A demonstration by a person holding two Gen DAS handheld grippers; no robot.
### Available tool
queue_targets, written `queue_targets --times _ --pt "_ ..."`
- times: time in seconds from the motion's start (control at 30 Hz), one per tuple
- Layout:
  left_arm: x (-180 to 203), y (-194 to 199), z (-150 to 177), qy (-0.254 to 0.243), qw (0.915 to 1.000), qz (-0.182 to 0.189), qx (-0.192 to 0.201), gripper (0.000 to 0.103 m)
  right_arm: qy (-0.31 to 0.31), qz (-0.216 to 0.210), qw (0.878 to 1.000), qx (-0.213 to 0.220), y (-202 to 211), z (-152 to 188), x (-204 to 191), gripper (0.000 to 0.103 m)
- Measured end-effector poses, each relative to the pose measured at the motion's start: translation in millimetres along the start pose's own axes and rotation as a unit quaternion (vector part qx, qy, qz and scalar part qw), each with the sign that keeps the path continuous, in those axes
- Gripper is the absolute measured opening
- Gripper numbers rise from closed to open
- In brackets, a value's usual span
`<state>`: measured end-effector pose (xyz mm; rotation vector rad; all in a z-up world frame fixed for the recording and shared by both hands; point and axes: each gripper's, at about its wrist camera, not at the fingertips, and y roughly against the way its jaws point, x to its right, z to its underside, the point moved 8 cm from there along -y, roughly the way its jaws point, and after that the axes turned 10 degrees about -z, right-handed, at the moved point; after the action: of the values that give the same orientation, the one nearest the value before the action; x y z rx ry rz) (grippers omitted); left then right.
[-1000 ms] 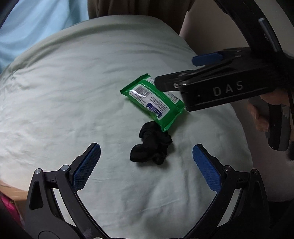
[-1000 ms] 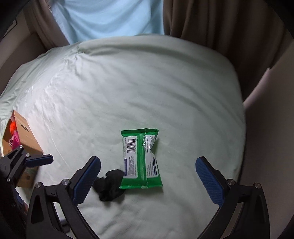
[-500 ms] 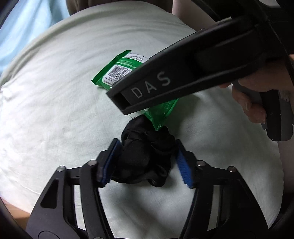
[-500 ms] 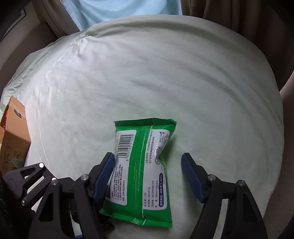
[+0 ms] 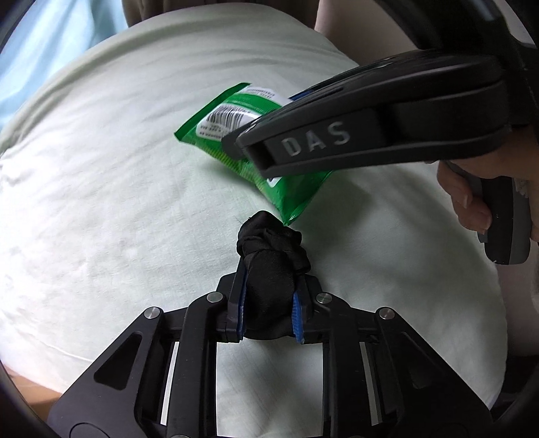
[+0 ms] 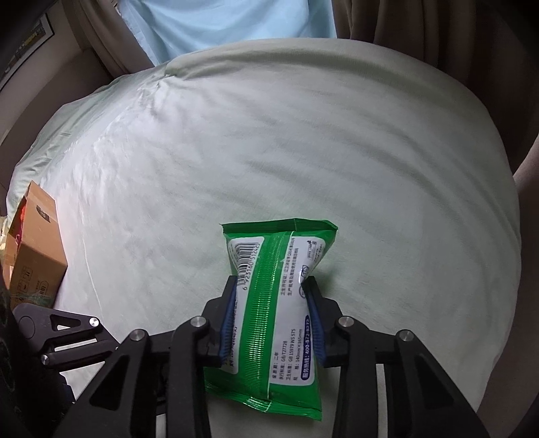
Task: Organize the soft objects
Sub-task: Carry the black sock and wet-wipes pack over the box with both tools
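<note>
My left gripper (image 5: 268, 296) is shut on a bunched black sock (image 5: 269, 266), which sits between its blue pads on the pale green bed sheet (image 5: 101, 168). My right gripper (image 6: 271, 310) is shut on a green pack of wet wipes (image 6: 276, 296), squeezing its middle. In the left wrist view the wipes pack (image 5: 235, 118) lies just beyond the sock, with the right gripper's black body across it. The pack's near corner touches the sock's far end.
A brown cardboard box (image 6: 33, 242) stands at the bed's left edge. Brown curtains (image 6: 438, 33) and a light blue cloth (image 6: 229, 27) lie beyond the bed. The left gripper's frame shows low left in the right wrist view (image 6: 50, 337).
Both grippers came down and closed: the left onto the black sock, the right onto the green wipes pack. Both were wide open above the bed a second ago.
</note>
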<state>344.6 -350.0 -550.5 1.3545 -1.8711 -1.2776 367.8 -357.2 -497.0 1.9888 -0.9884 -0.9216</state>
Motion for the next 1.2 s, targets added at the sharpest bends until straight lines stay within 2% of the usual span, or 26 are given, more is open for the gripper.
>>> queue_targets --times 0.33,0.53,0.77,0.93,1.07,1.2 --pt "-20 58 -16 0.003 0.9996 0.004 0.029 0.017 -0.011 0.015 0.999 0.035 69 -14 -16 0.033" --pt "-37 142 -20 0.021 0.9982 0.014 0.055 0.017 -0.008 0.026 0.998 0.062 133 -27 -52 0.033" --pt "-78 244 -30 0.038 0.9943 0.007 0.099 0.017 -0.009 0.041 0.993 0.107 219 -46 -119 0.033" --pt "-116 305 -18 0.052 0.9918 0.0 0.116 0.017 -0.017 0.055 0.989 0.139 266 -57 -177 0.033" --pt "-151 350 -7 0.074 0.9898 -0.007 0.121 0.017 -0.032 0.053 0.986 0.158 287 -61 -227 0.033" --pt "-193 383 22 0.094 0.9878 -0.018 0.123 0.017 -0.045 0.047 0.984 0.168 292 -61 -281 0.033"
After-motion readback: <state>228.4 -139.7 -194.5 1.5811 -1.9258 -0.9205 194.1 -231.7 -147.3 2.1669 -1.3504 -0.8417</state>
